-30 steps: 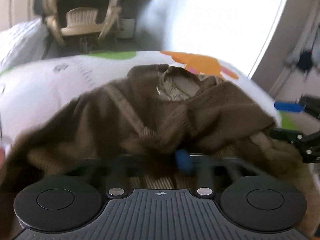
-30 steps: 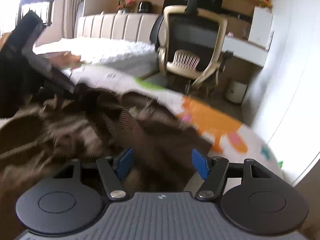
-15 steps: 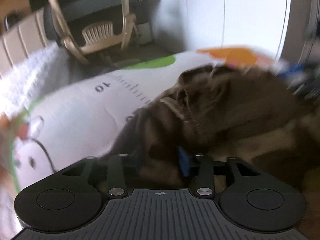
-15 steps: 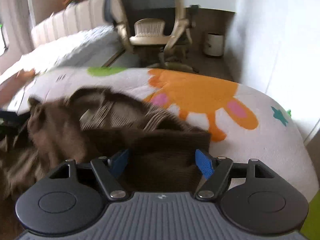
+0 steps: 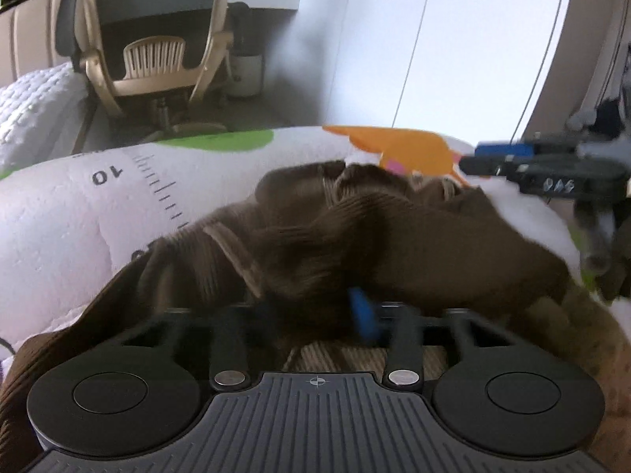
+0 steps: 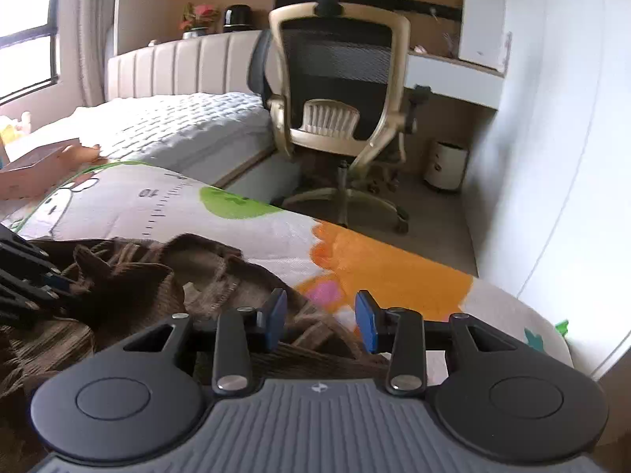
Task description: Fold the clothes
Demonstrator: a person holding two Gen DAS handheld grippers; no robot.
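The brown sweater (image 5: 394, 244) lies bunched on the printed mat (image 5: 59, 213), near its orange corner. The left gripper (image 5: 315, 311) is closing, buried in blurry cloth. The right gripper (image 6: 320, 317) is closing, pads apart over the sweater's edge.

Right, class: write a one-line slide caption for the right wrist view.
Right gripper, jaws closing over the edge of a crumpled brown sweater on a cartoon-print quilt, office chair beyond.

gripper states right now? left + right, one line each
Left gripper: jaws closing on a bunched fold of the brown sweater.
Right gripper: jaws closing, pads still apart, sweater edge just beneath them, nothing gripped.
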